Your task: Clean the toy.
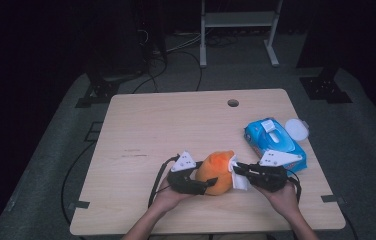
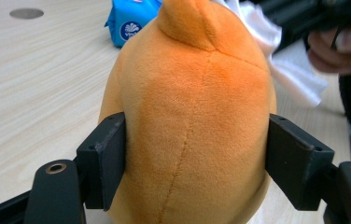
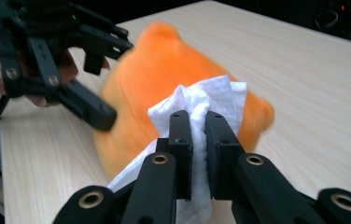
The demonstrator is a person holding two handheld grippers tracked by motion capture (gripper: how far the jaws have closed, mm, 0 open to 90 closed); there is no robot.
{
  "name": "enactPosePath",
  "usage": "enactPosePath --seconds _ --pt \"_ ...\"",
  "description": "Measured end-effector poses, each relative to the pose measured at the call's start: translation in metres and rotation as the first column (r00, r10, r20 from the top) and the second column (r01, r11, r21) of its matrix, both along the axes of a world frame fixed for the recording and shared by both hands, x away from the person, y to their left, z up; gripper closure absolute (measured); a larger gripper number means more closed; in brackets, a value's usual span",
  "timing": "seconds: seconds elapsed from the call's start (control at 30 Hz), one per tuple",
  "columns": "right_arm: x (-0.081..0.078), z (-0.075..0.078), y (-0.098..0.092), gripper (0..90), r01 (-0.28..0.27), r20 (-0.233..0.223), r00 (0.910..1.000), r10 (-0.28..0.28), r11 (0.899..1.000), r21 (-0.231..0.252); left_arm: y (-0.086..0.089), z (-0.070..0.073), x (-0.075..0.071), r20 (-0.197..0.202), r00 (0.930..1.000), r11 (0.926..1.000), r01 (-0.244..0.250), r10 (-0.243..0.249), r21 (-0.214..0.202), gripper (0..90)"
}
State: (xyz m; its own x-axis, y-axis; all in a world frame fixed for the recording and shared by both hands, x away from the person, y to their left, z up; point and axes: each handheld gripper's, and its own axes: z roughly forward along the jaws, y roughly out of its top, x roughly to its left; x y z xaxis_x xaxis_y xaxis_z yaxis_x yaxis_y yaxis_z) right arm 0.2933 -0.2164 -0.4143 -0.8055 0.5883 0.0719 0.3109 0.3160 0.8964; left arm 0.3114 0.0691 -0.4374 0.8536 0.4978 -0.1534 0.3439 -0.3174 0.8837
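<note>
High view: the soft orange plush toy [image 1: 217,172] lies near the front edge of the pale wooden table [image 1: 166,125], its long axis running between the tongs. The left gripper [image 1: 207,184] grasps its body, pads [image 2: 106,158] pressed into the sides. The right gripper [image 1: 236,168], touching the toy's far end, is clenched on a crumpled white wipe [image 3: 201,105]; a blue wipe packet [image 1: 273,142] sits just behind it, the dark room beyond.

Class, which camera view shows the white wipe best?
The right gripper view: the wipe is close and sharp, pinched between the right gripper's jaws against the orange plush toy. The high view shows it small beside the toy. The left gripper view shows a part of it behind the toy.
</note>
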Motion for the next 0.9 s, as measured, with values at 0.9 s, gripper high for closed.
enactPosePath --seconds 0.9 --pt "-0.010 0.011 0.011 81.3 -0.070 0.033 0.9971 0.069 0.996 0.046 -0.022 0.001 -0.026 0.179 0.9805 0.9873 0.055 -0.081 0.149 31.9"
